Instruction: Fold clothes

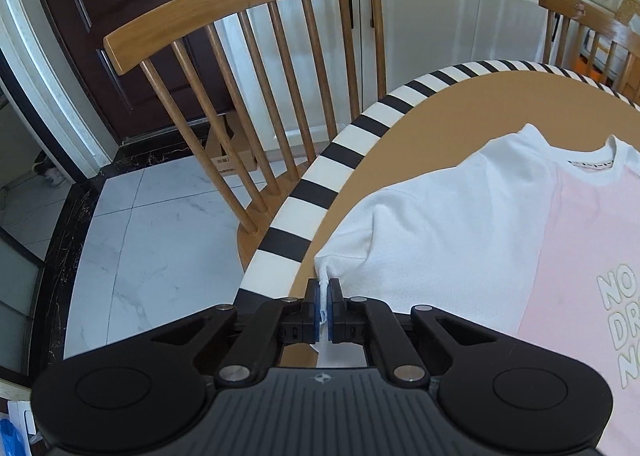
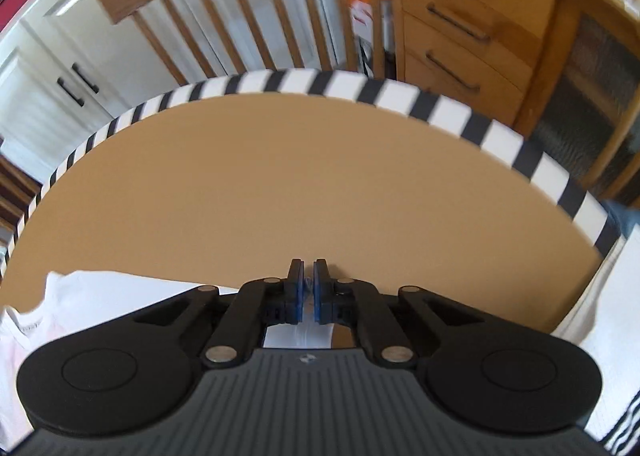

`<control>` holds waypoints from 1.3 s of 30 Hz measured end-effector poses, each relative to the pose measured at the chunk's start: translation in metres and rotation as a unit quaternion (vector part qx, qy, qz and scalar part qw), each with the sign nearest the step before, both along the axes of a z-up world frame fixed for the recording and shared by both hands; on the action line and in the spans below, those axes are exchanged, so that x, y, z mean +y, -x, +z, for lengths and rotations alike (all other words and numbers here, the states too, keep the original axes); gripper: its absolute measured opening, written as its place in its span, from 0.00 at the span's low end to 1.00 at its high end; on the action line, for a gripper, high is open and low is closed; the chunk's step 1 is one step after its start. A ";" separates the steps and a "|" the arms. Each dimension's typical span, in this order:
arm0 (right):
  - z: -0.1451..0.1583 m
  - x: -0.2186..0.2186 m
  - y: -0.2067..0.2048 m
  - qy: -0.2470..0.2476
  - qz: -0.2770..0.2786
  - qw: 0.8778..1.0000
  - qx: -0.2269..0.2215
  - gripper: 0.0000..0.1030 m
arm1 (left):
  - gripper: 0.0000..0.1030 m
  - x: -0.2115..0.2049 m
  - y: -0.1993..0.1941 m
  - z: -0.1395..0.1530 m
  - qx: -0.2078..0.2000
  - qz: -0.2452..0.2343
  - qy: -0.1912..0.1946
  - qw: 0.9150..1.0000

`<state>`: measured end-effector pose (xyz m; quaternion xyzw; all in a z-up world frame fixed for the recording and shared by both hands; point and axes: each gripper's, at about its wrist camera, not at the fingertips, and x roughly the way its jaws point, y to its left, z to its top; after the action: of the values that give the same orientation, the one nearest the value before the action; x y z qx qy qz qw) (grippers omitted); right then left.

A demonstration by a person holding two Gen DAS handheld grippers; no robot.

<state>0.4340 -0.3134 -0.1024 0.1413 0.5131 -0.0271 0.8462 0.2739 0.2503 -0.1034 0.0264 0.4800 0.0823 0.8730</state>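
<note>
Left hand-held gripper [image 1: 324, 298]: jaws closed almost together, blue pads pinching a thin fold of white cloth at the sleeve end of the T-shirt [image 1: 460, 232].
T-shirt, left view: spread flat on the tabletop [image 1: 440, 112] ahead and to the right of the left hand-held gripper; white sleeve and shoulder nearest, a pale pink front panel with raised lettering further right, the collar at the far end.
Tabletop edge [image 1: 320, 192]: black-and-white striped band curving away just left of the pinched sleeve.
Wooden chair [image 1: 256, 68]: beyond the striped edge, ahead and to the left, spindle back towards the camera.
Cardboard box [image 1: 236, 152]: on the floor behind the chair spindles.
Right hand-held gripper [image 2: 307, 288]: jaws nearly shut, a sliver of white cloth between the blue pads and more white cloth below them.
T-shirt, right view [image 2: 100, 296]: white cloth lies to the left of and beneath the right hand-held gripper.
Tabletop, right view [image 2: 280, 184]: bare tan surface stretches ahead to the striped rim.
Second chair [image 2: 240, 8]: beyond the far rim, blurred.
Wooden drawers [image 2: 472, 24]: far right, behind the rim.
</note>
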 end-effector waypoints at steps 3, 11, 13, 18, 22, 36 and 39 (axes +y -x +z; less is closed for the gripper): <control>0.011 0.003 0.004 0.053 -0.005 0.999 -0.005 0.17 | 0.07 0.003 0.001 0.002 -0.001 0.000 0.004 1.000; 0.038 -0.004 0.068 -0.009 0.031 0.999 -0.012 0.46 | 0.33 0.002 0.058 0.055 -0.090 0.043 0.036 0.994; 0.029 0.002 0.087 -0.010 0.039 0.999 0.013 0.40 | 0.35 -0.002 0.079 0.058 -0.093 0.049 0.063 0.992; 0.014 0.013 0.106 0.006 0.042 0.999 0.017 0.24 | 0.36 0.007 0.114 0.040 -0.068 0.132 0.130 0.980; 0.006 0.019 0.120 0.019 0.048 0.999 0.013 0.04 | 0.37 0.032 0.144 0.028 -0.074 0.224 0.206 0.950; 0.001 0.022 0.137 0.038 0.058 0.997 0.015 0.09 | 0.39 -0.045 0.118 0.009 -0.067 -0.010 -0.093 0.993; -0.001 0.020 0.135 0.030 0.054 0.998 0.017 0.09 | 0.32 -0.050 0.107 -0.004 -0.071 -0.050 -0.100 0.991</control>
<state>0.2991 -0.2938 -0.1031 0.0875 0.5331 0.0008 0.8415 0.1667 0.2003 -0.1078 0.1319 0.4038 0.0876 0.9011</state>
